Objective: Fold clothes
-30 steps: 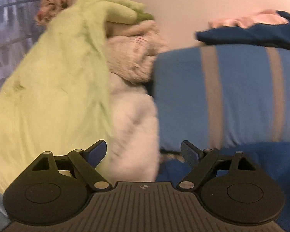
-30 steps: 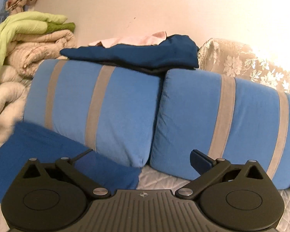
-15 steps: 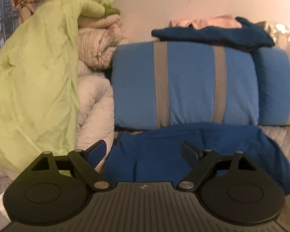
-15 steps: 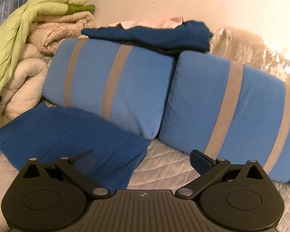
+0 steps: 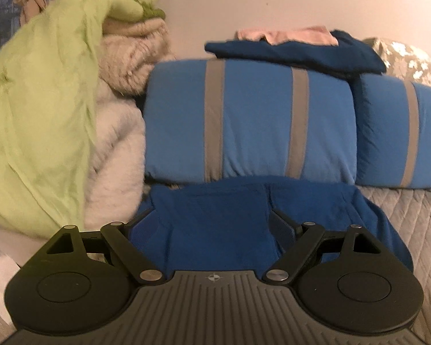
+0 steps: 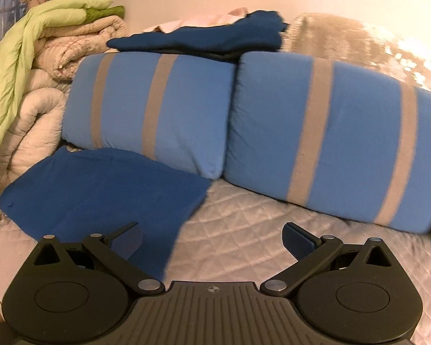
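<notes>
Blue garment point(image 6: 100, 189) lying on quilted bed point(image 6: 244, 235), touching striped pillows point(image 6: 163, 109); blanket pile point(image 5: 43, 115) crowding left; both tongs point(image 5: 212, 227) point(image 6: 212, 238) gaping, released.

Folded garment point(image 6: 100, 189): solid royal blue.
Cushions point(image 6: 158, 109): light blue with vertical grey stripes.
Bed cover point(image 6: 244, 244): pale grey-white, diamond-quilted.
Draped sheet point(image 5: 37, 109): lime green.
Blankets point(image 5: 129, 57): cream and beige.
Stacked clothes point(image 5: 296, 51): navy under pale pink point(image 5: 290, 33).
Fingers point(image 6: 297, 238): dark blue pads, black arms.
</notes>
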`<state>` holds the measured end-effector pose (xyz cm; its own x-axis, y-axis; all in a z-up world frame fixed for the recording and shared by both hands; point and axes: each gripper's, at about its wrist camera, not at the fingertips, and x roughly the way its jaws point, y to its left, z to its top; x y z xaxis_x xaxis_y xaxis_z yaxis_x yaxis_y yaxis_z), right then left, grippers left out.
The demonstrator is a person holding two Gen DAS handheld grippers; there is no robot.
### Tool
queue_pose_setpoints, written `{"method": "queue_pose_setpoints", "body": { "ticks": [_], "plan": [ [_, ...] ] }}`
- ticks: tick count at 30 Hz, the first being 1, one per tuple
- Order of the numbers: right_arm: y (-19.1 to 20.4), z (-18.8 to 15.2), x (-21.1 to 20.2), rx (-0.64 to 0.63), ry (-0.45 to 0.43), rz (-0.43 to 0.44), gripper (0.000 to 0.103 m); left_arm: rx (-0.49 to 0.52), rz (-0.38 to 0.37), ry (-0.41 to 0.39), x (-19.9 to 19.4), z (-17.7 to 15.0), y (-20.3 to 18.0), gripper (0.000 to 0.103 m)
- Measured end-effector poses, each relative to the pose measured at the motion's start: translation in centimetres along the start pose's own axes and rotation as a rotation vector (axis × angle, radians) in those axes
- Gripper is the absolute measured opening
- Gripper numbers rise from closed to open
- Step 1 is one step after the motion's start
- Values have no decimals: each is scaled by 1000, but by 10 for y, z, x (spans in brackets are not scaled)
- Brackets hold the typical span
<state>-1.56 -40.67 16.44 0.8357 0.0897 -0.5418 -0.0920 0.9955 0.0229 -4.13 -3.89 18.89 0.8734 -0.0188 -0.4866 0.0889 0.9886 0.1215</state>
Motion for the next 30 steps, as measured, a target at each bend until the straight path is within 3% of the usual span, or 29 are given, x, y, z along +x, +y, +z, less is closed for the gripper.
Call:
{"method": "queue_pose_setpoints", "body": {
  "ticks": [10, 17, 30],
  "plan": [
    [-68, -67, -43, 17, 43, -130, 103, 26, -104, 73, 24, -52, -20, 85],
    [-114, -119, -48, 139, 110, -244, 103, 38, -162, 162, 43, -92, -29, 85],
    [-160, -200, -35, 242, 192, -461, 103, -16, -90, 293, 69, -163, -10, 85]
  ]
}}
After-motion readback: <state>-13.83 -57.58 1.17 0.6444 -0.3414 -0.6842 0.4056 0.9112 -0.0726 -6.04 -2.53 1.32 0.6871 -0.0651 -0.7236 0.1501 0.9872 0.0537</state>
